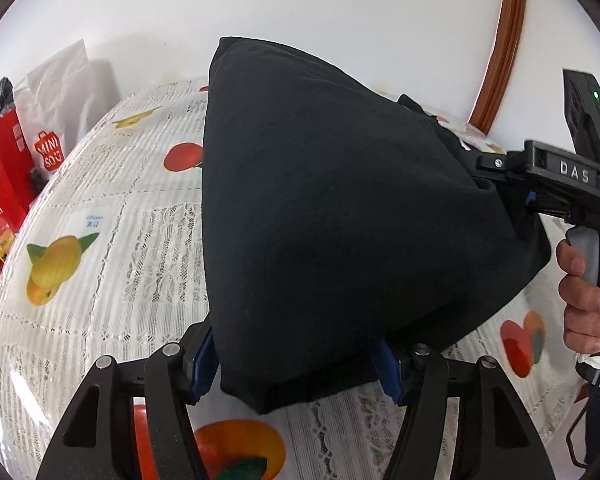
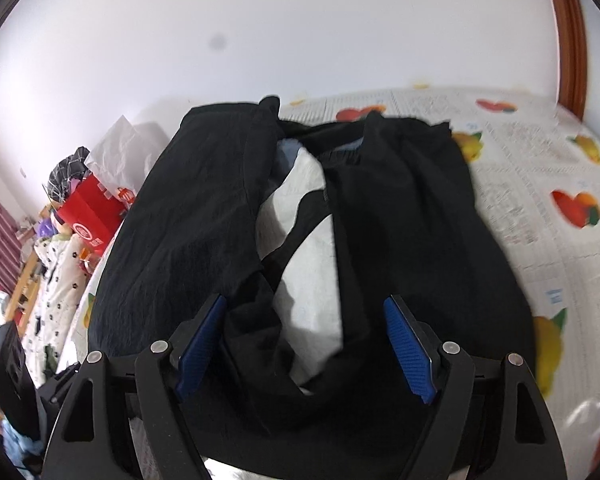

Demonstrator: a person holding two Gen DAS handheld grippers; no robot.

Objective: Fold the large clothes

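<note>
A large black garment (image 1: 340, 200) lies folded in a thick mound on the fruit-print tablecloth (image 1: 112, 208). Its near corner rests between the blue pads of my left gripper (image 1: 296, 368), whose jaws stand wide apart around it without pinching it. At the right edge a hand (image 1: 584, 296) holds the handle of the other gripper, which reaches in at the mound's far side. In the right wrist view the black garment (image 2: 412, 216) spreads below my right gripper (image 2: 306, 348), which is open with its pads clear of the cloth. A white inner layer (image 2: 308, 272) shows through a gap in the folds.
Red bags (image 1: 0, 184) and a white Miniso bag (image 1: 48, 152) stand past the table's left end against the wall. A brown wooden frame (image 1: 504, 48) runs up at the back right. Beyond the table's left edge lie a spotted cloth (image 2: 60, 272) and other clutter.
</note>
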